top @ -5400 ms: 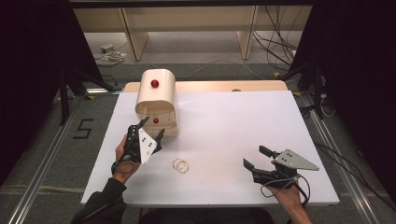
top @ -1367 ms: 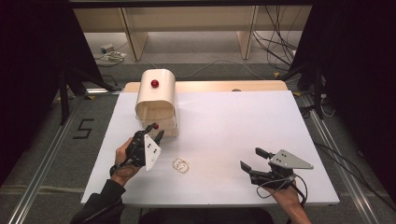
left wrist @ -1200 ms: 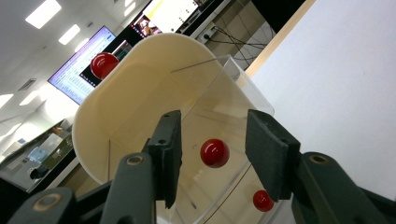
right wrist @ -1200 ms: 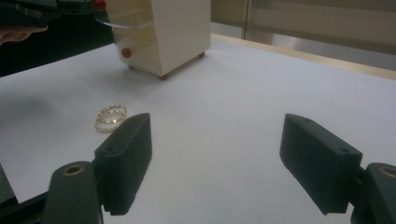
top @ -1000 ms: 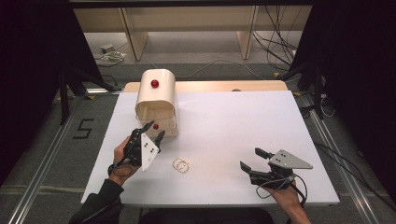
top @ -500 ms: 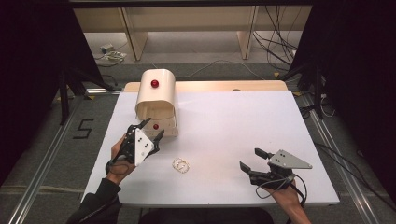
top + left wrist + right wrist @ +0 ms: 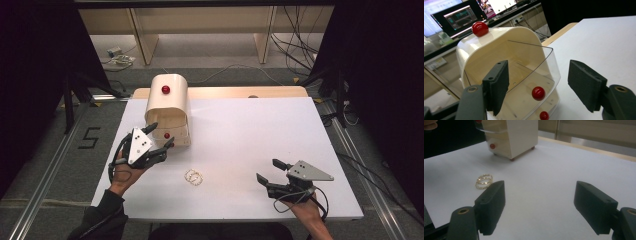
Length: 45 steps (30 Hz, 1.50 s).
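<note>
A cream box (image 7: 167, 107) with a red knob on top (image 7: 165, 90) stands at the table's back left. Its clear curved lid (image 7: 541, 72) carries a red knob (image 7: 538, 93), and another red knob (image 7: 544, 115) sits lower on the box's front. My left gripper (image 7: 161, 134) hovers just in front of the box, open; its jaws have just been opening and nothing is between the pads (image 7: 499, 85). The lid knob lies just beyond them. Gold bracelets (image 7: 193, 177) lie on the white table. My right gripper (image 7: 267, 170) rests open at the front right.
The white table top (image 7: 260, 130) stretches between the box and the right gripper. In the right gripper view the bracelets (image 7: 484, 180) lie left of the open jaws, with the box (image 7: 511, 137) farther back. Cables and wooden table legs stand beyond the far edge.
The left gripper has lifted and drawn a little back to the left from the box front, and its jaws stand wider. The right gripper has kept still.
</note>
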{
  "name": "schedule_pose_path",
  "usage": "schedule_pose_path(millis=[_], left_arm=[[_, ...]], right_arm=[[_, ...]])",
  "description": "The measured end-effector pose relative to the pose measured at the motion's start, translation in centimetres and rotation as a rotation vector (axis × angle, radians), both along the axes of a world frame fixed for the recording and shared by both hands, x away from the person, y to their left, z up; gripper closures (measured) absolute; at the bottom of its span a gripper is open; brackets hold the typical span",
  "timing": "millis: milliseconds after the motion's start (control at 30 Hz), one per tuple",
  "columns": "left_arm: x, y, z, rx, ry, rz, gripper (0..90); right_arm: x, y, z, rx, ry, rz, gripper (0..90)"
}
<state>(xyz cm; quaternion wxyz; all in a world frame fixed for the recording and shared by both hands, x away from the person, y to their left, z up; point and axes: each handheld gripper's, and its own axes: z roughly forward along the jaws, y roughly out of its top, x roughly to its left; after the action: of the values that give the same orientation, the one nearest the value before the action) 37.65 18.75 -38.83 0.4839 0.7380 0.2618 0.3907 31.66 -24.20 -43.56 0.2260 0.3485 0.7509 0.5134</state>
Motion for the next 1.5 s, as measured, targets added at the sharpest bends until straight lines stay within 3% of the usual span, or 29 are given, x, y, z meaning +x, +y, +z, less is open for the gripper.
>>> schedule_pose_path(millis=[200,633,800,833,933,1200,1333,1500], left_arm=[[0.4,0.4,0.6,-0.014,0.061,-0.020,27.4],[1.8,0.9,2.3,0.057,0.200,-0.050,21.6],[2.3,1.1,2.4,0.079,0.227,-0.047,22.4],[2.4,1.0,2.4,0.075,0.231,-0.050,22.7],[2.5,0.8,2.5,0.124,0.243,-0.055,23.2],[3.0,0.7,2.8,0.198,0.256,-0.077,28.4],[3.1,0.9,2.9,0.194,0.248,-0.076,33.4],[3.4,1.0,3.0,0.224,0.239,-0.082,39.9]], right_arm=[[0.0,0.0,0.0,0.001,0.004,0.000,25.8],[0.0,0.1,-0.1,-0.004,0.015,0.000,25.8],[0.1,0.1,-0.1,-0.005,0.014,0.002,25.8],[0.1,0.1,-0.1,-0.005,0.014,0.002,25.8],[0.1,0.2,-0.2,-0.002,0.015,0.000,25.8],[0.1,0.2,-0.2,-0.004,0.014,0.002,25.7],[0.1,0.2,-0.2,-0.003,0.017,0.002,25.7],[0.1,0.2,-0.2,-0.003,0.019,0.004,25.7]])
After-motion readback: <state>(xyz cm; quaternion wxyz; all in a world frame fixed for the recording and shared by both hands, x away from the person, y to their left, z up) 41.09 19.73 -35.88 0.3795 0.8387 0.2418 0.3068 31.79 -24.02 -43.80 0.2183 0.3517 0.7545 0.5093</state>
